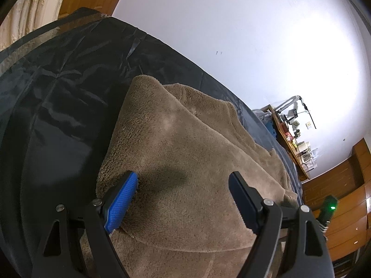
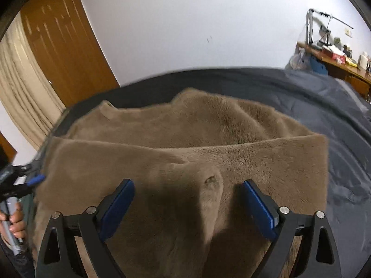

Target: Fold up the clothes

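Note:
A brown fleece garment (image 1: 185, 139) lies folded on a dark bed cover (image 1: 58, 106). My left gripper (image 1: 184, 178) hovers low over its near part, jaws wide apart, the blue left pad (image 1: 123, 201) close to the garment's left edge. In the right wrist view the same garment (image 2: 185, 139) spreads across the cover, with a folded band running across it. My right gripper (image 2: 188, 183) stands open just above the cloth, a small raised tuft (image 2: 211, 180) between its fingers. The left gripper's blue tip (image 2: 37, 179) and a hand (image 2: 14, 224) show at the left edge.
The dark bed cover (image 2: 336, 127) extends right of the garment. A white wall rises behind the bed. A wooden door (image 2: 62, 46) and a beige curtain (image 2: 20, 92) stand at the left. A cluttered wooden desk (image 2: 336, 58) is at the far right.

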### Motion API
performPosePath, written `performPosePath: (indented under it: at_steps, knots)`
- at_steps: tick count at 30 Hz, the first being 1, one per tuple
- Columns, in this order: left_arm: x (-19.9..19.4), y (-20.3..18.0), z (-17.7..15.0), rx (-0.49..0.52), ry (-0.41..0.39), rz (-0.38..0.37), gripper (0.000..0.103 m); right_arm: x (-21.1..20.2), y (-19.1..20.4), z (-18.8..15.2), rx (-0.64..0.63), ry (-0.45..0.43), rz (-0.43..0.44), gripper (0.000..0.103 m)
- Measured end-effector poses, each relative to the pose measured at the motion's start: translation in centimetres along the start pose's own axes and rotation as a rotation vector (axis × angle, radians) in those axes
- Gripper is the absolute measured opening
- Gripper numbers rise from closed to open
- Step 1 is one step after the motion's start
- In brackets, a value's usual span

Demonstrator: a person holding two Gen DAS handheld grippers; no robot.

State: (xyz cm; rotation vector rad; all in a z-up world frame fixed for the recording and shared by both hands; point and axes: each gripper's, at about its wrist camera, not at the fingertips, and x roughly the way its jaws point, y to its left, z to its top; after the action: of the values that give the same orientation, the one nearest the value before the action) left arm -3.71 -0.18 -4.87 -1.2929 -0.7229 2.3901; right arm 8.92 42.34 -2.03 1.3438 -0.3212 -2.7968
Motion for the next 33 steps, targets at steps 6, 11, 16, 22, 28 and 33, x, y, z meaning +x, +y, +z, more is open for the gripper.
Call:
performPosePath:
  at_steps: [6, 11, 16, 22, 28, 33]
  knots:
    - [0.4, -0.3, -0.1, 0.023, -0.012, 0.019, 0.084, -0.4, 0.3, -0.6, -0.045, -0.017, -0.043, 0.029]
    - [1.2, -1.6, -0.7, 0.109, -0.032, 0.058, 0.085, -2.7, 0.8, 0.4, -0.072, -0.131, -0.137, 0.027]
    - [2.6, -2.5, -1.4, 0.194, -0.01, 0.159, 0.085, 0.9, -0.2, -0.7, -0.069, -0.018, -0.175, 0.033]
    - [-0.8, -0.7, -0.2, 0.094, -0.088, 0.068, 0.085, -2.2, -0.9, -1.1, -0.049, -0.124, -0.282, 0.079]
    - [-4.0, 2.4, 0.9, -0.04, -0.203, 0.006, 0.086, -5.2, 4.1, -3.3, -0.238, -0.205, -0.061, 0.079]
    - [0.9, 1.5, -0.1, 0.023, 0.001, 0.001, 0.086, -0.9, 6.4, -5.4, -0.34, -0.044, -0.06, 0.079]
